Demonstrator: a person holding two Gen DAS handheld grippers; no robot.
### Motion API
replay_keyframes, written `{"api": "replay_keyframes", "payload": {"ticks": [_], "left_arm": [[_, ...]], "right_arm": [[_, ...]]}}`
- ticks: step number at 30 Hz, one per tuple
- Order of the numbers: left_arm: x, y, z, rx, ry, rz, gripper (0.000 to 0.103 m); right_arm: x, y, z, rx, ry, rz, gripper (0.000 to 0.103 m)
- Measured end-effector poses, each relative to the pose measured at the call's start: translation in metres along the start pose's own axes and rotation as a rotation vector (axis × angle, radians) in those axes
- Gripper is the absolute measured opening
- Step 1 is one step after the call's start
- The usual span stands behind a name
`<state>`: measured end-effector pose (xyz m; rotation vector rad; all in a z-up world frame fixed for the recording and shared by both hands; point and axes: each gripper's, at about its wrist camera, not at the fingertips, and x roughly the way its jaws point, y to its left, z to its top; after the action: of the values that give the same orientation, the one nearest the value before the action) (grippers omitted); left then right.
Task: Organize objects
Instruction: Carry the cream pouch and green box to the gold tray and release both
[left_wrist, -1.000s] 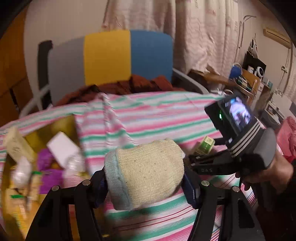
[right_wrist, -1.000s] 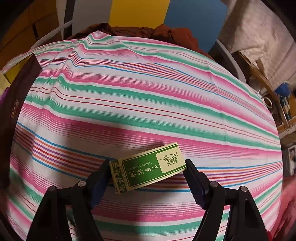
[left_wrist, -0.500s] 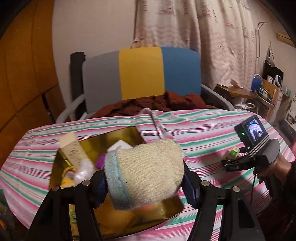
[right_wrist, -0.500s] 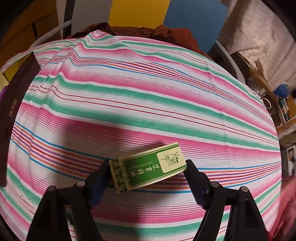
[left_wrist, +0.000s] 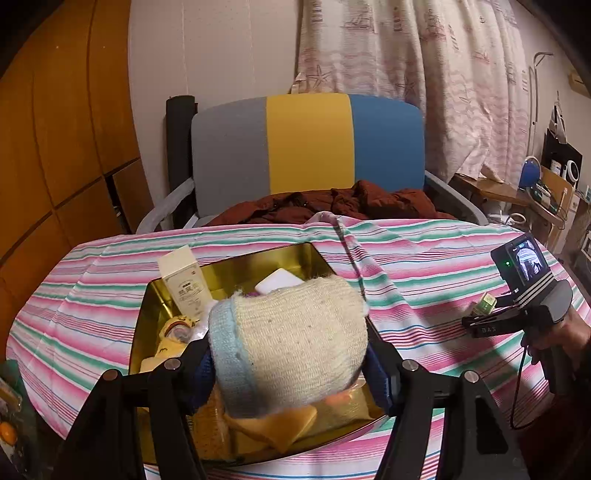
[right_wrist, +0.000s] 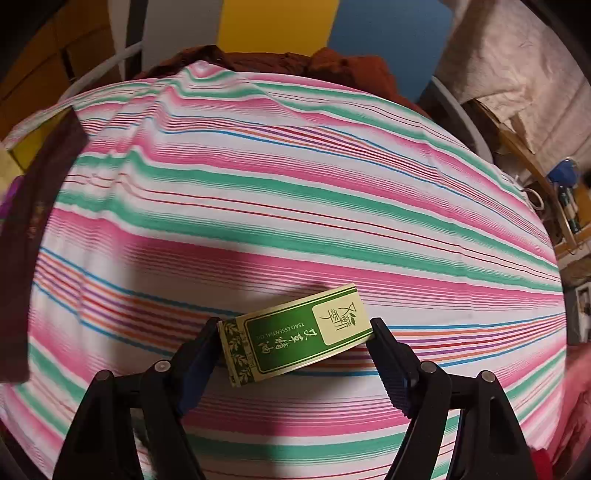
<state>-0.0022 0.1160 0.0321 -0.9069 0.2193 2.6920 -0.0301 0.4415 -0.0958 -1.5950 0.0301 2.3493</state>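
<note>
Left tool (left_wrist: 290, 363) has lifted one sock (left_wrist: 295, 343) (one box (right_wrist: 295, 334) clamped).

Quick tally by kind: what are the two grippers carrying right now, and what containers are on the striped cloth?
Knit socks: 1, the rolled sock in the left gripper
Small cartons: 1, the green box in the right gripper
Containers: 1, the gold tin; its contents are partly hidden
Total: 3

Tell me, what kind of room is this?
Most likely a lived-in room at home, not a lab: a striped tablecloth covers the table, a grey, yellow and blue chair holds rumpled brown clothing, and patterned curtains hang behind.
</note>
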Motion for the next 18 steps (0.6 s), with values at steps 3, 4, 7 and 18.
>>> {"api": "replay_keyframes", "payload": {"ticks": [3,4,7,18], "left_arm": [[-0.001,0.005,-0.003,-0.009,0.004,0.006,0.068],[-0.001,0.006,-0.003,-0.014,0.005,0.007,0.068],[0.000,0.011,-0.004,-0.025,0.006,0.010,0.068],[0.015,0.046,-0.018,-0.107,0.054,0.016,0.068]], "right_arm": [[-0.009,0.017,0.002,-0.018,-0.021,0.028,0.078],[-0.013,0.023,0.003,-0.019,-0.032,0.044,0.078],[-0.029,0.038,0.007,-0.010,-0.076,0.097,0.078],[-0.108,0.112,0.009,-0.049,-0.283,0.312,0.078]]}}
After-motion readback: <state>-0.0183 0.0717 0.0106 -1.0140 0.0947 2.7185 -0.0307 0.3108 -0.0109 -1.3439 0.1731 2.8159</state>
